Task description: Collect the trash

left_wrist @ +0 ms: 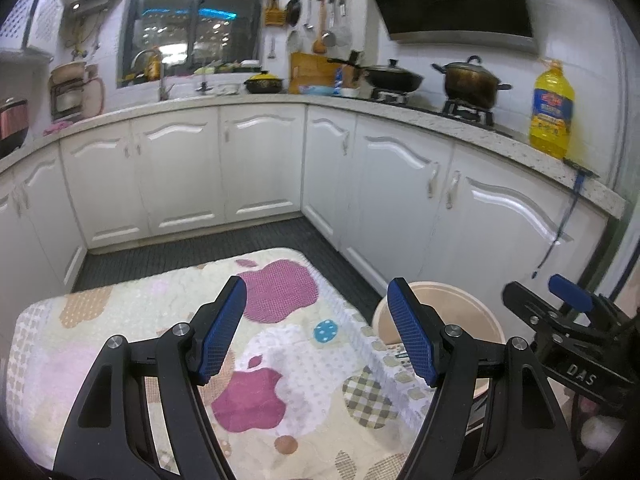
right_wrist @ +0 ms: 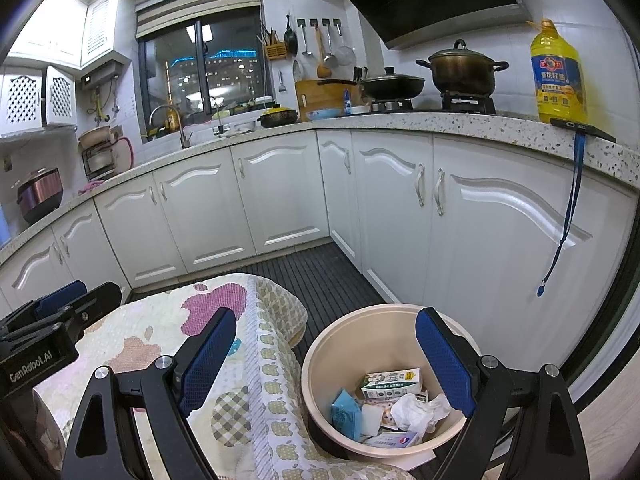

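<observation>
"DAS" on right gripper [left_wrist: 570, 298]; "GenRobot.AI" on left gripper [right_wrist: 60, 300].

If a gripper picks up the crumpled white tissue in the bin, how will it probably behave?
The crumpled white tissue looks soft and wrinkled, so it would probably squash flat between the pads rather than resist. It seems very light, so it should lift easily. It lies loose on the other trash in the beige bin, so it may drag a neighbouring scrap.

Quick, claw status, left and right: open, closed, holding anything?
Left claw: open, empty, over the cloth-covered table.
Right claw: open, empty, beside the trash bin.
</observation>
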